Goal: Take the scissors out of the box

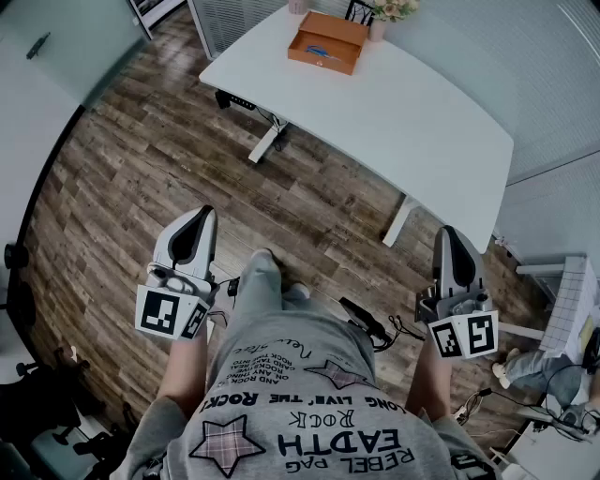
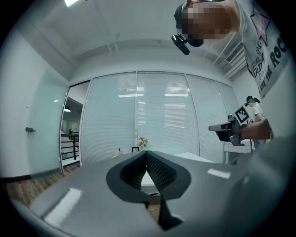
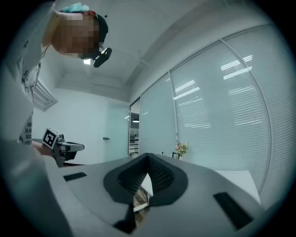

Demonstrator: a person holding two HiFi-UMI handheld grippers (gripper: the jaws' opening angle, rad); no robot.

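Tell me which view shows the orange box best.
The head view: the open orange box lies at the far end of the white table, seen from above, with a blue item inside. Both gripper views look level across the room; the box cannot be made out in either.

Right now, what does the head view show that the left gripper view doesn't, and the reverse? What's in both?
Head view only: the orange box on the white table, with blue-handled scissors lying in it. I can't make out either one in the left gripper view.
Left gripper view only: the left gripper seen along its own jaws, which are together with nothing between them, and the ceiling.
Both: the table, the flowers at its far edge, and the right gripper.
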